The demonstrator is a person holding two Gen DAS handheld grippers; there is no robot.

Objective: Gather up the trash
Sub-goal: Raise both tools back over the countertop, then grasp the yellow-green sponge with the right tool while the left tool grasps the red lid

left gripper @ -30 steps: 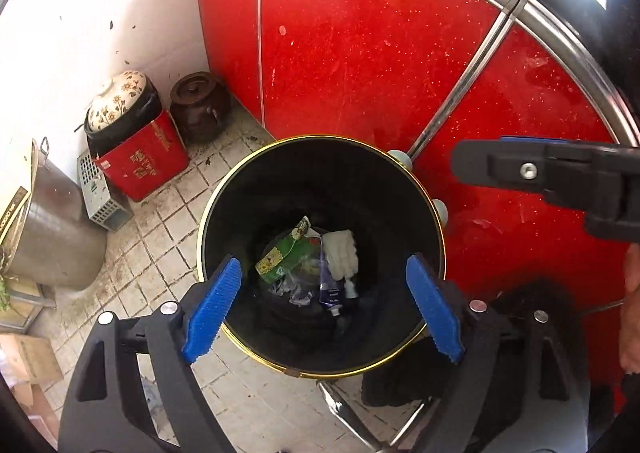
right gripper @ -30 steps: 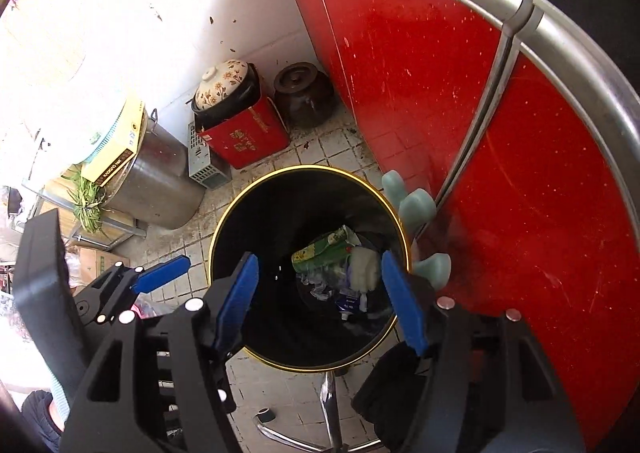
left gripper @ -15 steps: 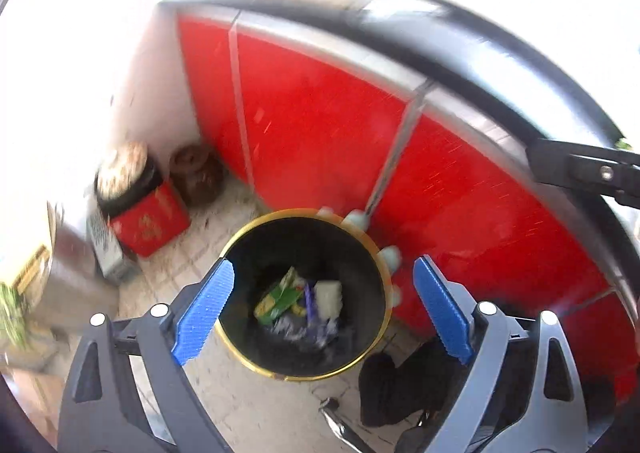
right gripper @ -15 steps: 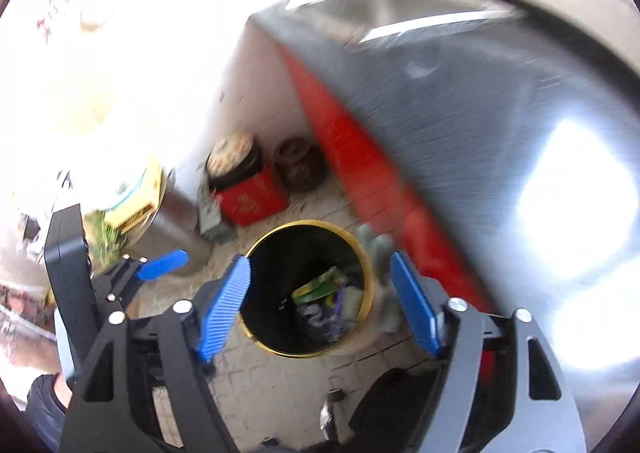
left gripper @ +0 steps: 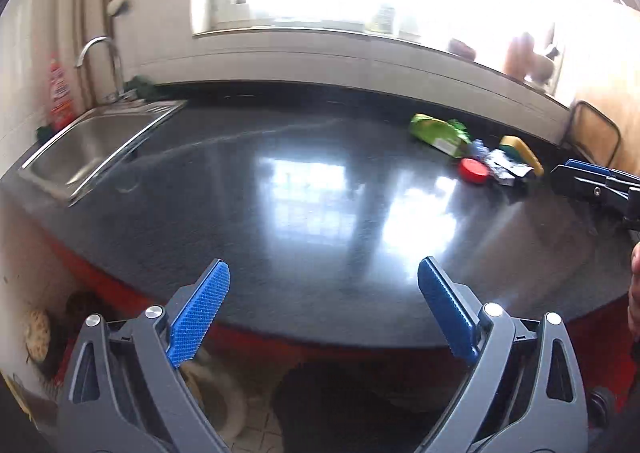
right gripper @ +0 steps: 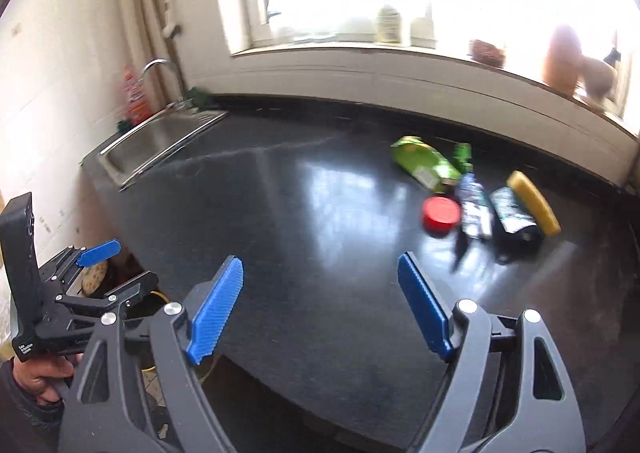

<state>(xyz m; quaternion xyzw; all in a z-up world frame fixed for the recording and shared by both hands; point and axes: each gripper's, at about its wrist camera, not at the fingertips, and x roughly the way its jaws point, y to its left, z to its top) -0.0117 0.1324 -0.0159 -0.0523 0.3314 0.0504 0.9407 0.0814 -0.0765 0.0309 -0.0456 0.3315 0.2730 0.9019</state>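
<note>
Trash lies at the far right of the black countertop: a green wrapper, a red lid, a crumpled plastic bottle, a dark foil packet and a yellow sponge. The same pile shows in the left wrist view, with the green wrapper and red lid. My left gripper is open and empty over the counter's front edge. My right gripper is open and empty, well short of the pile.
A steel sink with a tap and a red bottle is at the far left. A window sill with jars runs along the back. The bin's gold rim shows below the counter edge.
Both grippers have swung up from looking down into the black trash bin to facing the countertop. Both stay open and empty.
</note>
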